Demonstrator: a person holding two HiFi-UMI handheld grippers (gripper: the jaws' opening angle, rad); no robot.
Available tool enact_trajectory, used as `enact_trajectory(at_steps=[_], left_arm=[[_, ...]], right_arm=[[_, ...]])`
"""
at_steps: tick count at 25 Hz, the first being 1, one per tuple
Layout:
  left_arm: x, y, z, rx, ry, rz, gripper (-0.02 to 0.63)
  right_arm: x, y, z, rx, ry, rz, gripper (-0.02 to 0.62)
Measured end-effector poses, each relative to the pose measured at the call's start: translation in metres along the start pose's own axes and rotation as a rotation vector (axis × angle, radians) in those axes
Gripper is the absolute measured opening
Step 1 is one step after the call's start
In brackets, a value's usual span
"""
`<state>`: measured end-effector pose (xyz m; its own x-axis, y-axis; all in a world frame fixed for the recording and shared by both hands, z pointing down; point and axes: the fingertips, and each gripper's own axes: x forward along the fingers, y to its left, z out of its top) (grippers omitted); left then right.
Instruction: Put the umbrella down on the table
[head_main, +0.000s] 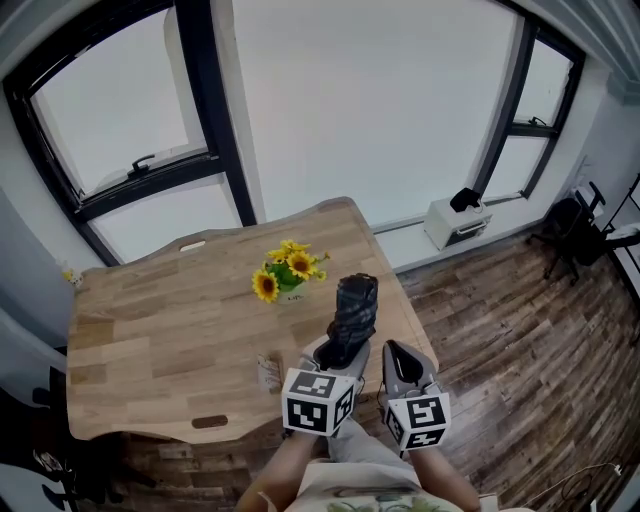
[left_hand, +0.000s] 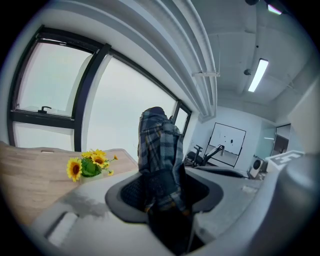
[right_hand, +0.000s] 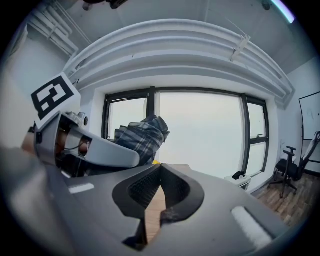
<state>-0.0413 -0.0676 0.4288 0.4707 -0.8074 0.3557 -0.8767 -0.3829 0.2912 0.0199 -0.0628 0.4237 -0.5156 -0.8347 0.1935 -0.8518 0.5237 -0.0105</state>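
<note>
A folded plaid umbrella (head_main: 353, 312) stands nearly upright above the near right corner of the wooden table (head_main: 150, 330). My left gripper (head_main: 338, 352) is shut on its lower end. In the left gripper view the umbrella (left_hand: 159, 145) rises from between the jaws of the left gripper (left_hand: 162, 192), whose pads press its dark handle part. My right gripper (head_main: 398, 356) hovers just right of the umbrella, over the table's edge. In the right gripper view the right gripper (right_hand: 159, 170) has its tips meeting with nothing between them, and the umbrella (right_hand: 142, 137) shows to its left.
A small pot of sunflowers (head_main: 287, 270) stands on the table beyond the umbrella. A small pale item (head_main: 268, 372) lies near the front edge. Large windows run behind the table. On the wooden floor to the right are a white box (head_main: 455, 220) and an office chair (head_main: 572, 232).
</note>
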Motion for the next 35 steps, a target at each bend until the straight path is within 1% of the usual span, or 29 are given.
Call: enact_trajectory(at_steps=[6, 13, 19, 26, 35], left_arm=[[0.017, 0.013, 0.019, 0.011, -0.005, -0.009, 0.190], [0.039, 0.023, 0.040, 0.020, -0.006, -0.029, 0.190], [0.054, 0.026, 0.050, -0.005, -0.003, -0.065, 0.190], [0.069, 0.034, 0.054, -0.017, 0.008, -0.078, 0.190], [0.086, 0.041, 0.042, -0.025, 0.051, -0.079, 0.192]], right_arm=[[0.022, -0.009, 0.005, -0.001, -0.001, -0.003, 0.000], [0.044, -0.029, 0.009, 0.010, -0.009, -0.033, 0.000], [0.059, -0.042, 0.013, 0.018, -0.013, -0.053, 0.000], [0.074, -0.051, 0.014, 0.002, -0.006, -0.059, 0.000], [0.085, -0.058, 0.010, -0.008, 0.009, -0.055, 0.000]])
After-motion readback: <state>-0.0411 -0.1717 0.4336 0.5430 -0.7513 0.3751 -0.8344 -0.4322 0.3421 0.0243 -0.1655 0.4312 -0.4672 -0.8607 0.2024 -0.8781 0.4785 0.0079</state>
